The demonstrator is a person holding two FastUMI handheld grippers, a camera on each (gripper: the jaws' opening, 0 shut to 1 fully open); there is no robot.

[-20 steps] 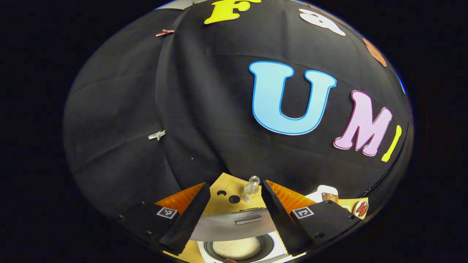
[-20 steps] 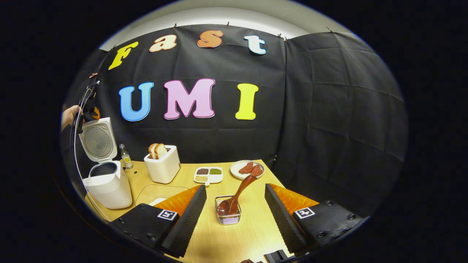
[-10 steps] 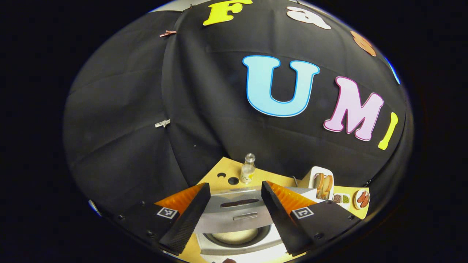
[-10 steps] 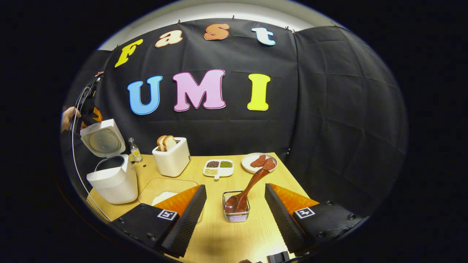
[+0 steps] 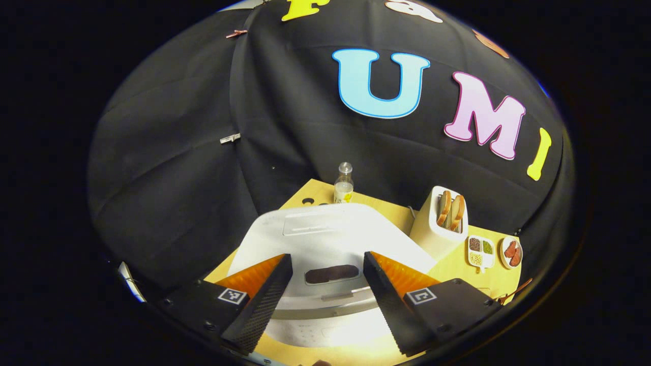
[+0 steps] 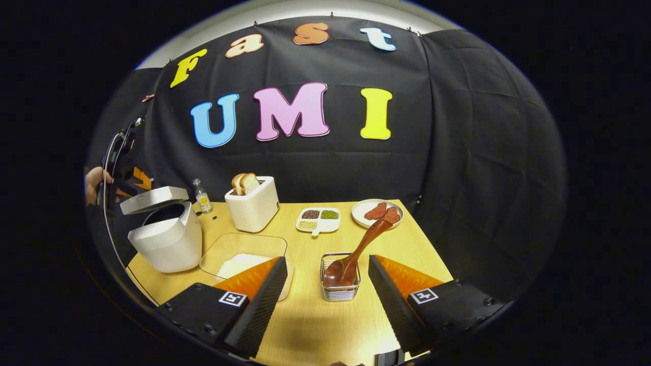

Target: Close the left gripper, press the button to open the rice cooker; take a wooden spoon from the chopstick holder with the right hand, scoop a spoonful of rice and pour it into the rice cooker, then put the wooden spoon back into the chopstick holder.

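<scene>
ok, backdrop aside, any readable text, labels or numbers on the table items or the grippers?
Readable text: none.
bottle label: too small to read.
dark panel on the rice cooker lid: no characters legible.
markers on the left gripper and right gripper: square coded patterns, no words or numbers.

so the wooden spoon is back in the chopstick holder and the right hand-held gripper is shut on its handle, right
Not quite. The wooden spoon is in the chopstick holder, but the right hand-held gripper is open, its fingers apart on either side of the holder, touching nothing. The right gripper view shows it.
</scene>
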